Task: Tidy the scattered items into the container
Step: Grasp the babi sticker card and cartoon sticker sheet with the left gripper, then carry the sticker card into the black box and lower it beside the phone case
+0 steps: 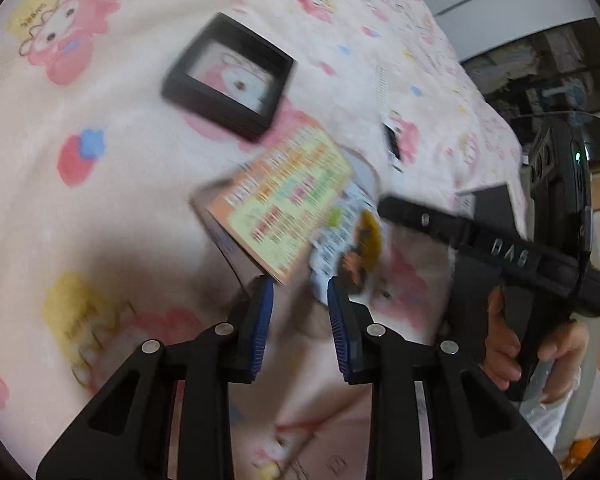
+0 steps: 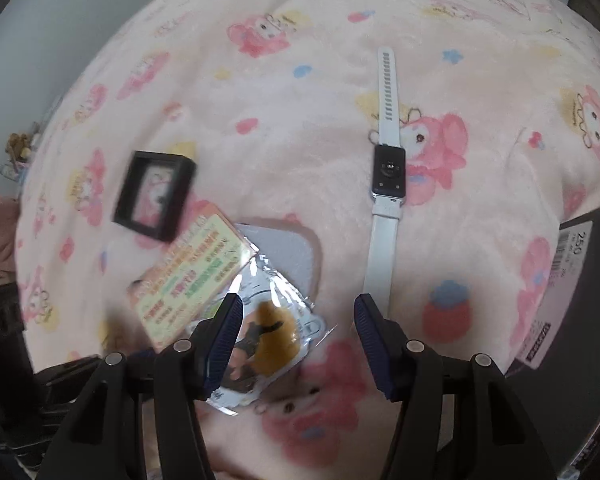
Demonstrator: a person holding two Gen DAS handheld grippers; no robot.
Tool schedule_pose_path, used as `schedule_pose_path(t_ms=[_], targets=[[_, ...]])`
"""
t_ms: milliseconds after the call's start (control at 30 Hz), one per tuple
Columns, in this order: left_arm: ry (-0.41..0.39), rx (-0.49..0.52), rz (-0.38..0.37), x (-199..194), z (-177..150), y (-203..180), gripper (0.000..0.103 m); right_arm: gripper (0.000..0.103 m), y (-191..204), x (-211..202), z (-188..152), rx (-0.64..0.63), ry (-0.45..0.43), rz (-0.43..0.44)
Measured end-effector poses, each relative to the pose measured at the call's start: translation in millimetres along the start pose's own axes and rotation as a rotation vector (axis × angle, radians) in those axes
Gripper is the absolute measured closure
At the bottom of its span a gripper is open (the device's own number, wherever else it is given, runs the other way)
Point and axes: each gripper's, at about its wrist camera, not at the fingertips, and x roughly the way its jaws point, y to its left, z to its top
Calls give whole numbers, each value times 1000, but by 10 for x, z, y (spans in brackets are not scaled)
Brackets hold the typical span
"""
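On a pink cartoon-print blanket [image 2: 300, 140] lie a black square frame box [image 1: 228, 76] [image 2: 154, 196], an orange and yellow printed card [image 1: 288, 204] [image 2: 192, 276], a clear sachet with a figure print [image 1: 352, 248] [image 2: 260, 340], a grey flat pad [image 2: 288, 256] under them, and a white-strapped watch [image 2: 386, 176] face down. My left gripper [image 1: 300, 312] is open and empty, just short of the card and sachet. My right gripper [image 2: 296, 344] is open and empty, over the sachet's right edge, with the watch strap by its right finger.
The right hand tool [image 1: 500, 248] with its holder's hand crosses the right of the left wrist view. A box with a barcode label [image 2: 556, 292] sits at the blanket's right edge. Furniture and a dark shelf [image 1: 540, 68] lie beyond the bed.
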Motion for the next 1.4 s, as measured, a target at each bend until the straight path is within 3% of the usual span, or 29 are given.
schedule_pose_path(t_ms=[133,300,367,500,633,767,967,1100,1200,1400], targets=[[-22,-18,-5,-17,153,13,76,48,-3,77,-29,-5,51,42],[-58,-17,17,-78,158,18,76,53,138,41,-181,-58,164,191],[-59,-35,23,-90,151,71,76,53,176,-36,-205,-77,137,189],[-59,-10,42,-108,89,56,76,52,182,-79,-131,-82,71,100],[-144,-8,126,-142,131,-3,84,58,198,66,-46,-58,114,169],[-152,4,170,-139,219,-14,83,62,307,92,-84,-82,170,230],[-85,-12,132,-15,246,76,83,62,236,95,-24,-35,97,190],[-105,25,134,-132,185,-79,83,67,268,155,-22,-31,127,275],[-154,76,178,-352,127,-258,84,67,371,-83,-119,-68,84,320],[-186,181,152,-722,37,-711,84,67,185,-716,-395,8,-64,401]])
